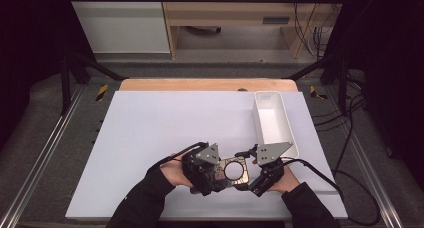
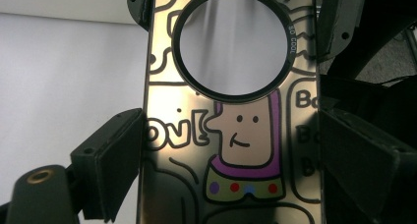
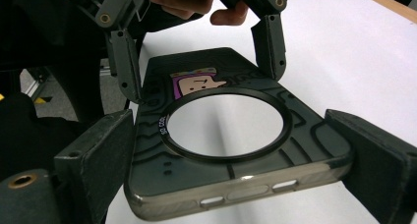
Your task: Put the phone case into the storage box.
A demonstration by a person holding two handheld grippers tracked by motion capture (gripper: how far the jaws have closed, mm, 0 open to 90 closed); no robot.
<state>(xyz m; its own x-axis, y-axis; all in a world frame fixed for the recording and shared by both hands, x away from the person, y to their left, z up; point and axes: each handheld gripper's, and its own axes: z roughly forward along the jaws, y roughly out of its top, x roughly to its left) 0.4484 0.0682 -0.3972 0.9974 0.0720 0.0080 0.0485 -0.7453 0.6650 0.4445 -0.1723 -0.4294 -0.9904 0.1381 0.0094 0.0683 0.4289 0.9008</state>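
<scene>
Right by the near edge of the desk (image 1: 150, 118), both claws share one phone case (image 1: 234, 170), held just above the white surface. Its left end sits between the jaws of the left claw (image 1: 212, 174), which pinch its long sides; the right claw (image 1: 251, 175) pinches the other end, near the button cutouts. On the case are a big round ring (image 2: 231, 44) and a cartoon figure (image 2: 243, 145). Farther off, toward the far right corner, stands a white tray (image 1: 287, 130).

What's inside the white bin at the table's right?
The white bin looks empty: bare white floor and walls. Its near end is covered by the right gripper, which grips the phone case with the left gripper.
</scene>
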